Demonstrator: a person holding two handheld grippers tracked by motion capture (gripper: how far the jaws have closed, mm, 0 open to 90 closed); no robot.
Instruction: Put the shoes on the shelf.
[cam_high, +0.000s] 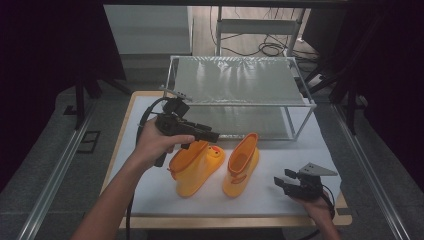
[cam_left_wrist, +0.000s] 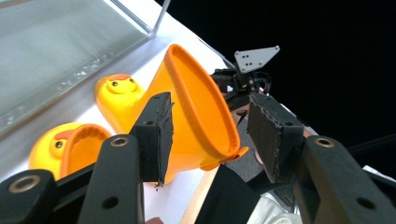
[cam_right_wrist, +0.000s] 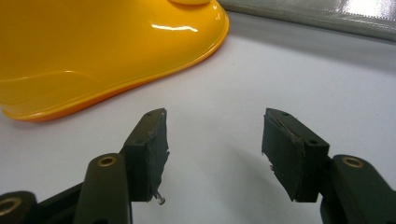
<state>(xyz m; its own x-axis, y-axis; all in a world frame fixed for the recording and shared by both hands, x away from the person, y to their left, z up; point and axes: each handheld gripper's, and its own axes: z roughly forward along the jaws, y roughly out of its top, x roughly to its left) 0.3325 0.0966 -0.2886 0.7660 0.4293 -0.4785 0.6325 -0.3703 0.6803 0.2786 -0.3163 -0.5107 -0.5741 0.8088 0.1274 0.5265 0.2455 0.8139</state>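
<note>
Two yellow-orange rubber boots with duck faces stand side by side on the white table top (cam_high: 300, 150): a left boot (cam_high: 192, 170) and a right boot (cam_high: 241, 167). My left gripper (cam_high: 212, 136) hovers open just over the left boot's opening. In the left gripper view, the open gripper (cam_left_wrist: 210, 116) frames a boot's orange rim (cam_left_wrist: 205, 107); whether the pads touch it I cannot tell. My right gripper (cam_high: 284, 180) rests low at the front right, open, with nothing between its fingers. In the right gripper view, that gripper (cam_right_wrist: 215, 126) faces bare white surface, with a boot's glossy side (cam_right_wrist: 93, 46) at upper left.
A metal-framed rack (cam_high: 240, 80) with translucent shelves stands at the back of the table, close behind the boots. The table's wooden front edge (cam_high: 200, 222) runs near my forearms. Cables (cam_high: 270, 47) lie on the floor beyond the rack.
</note>
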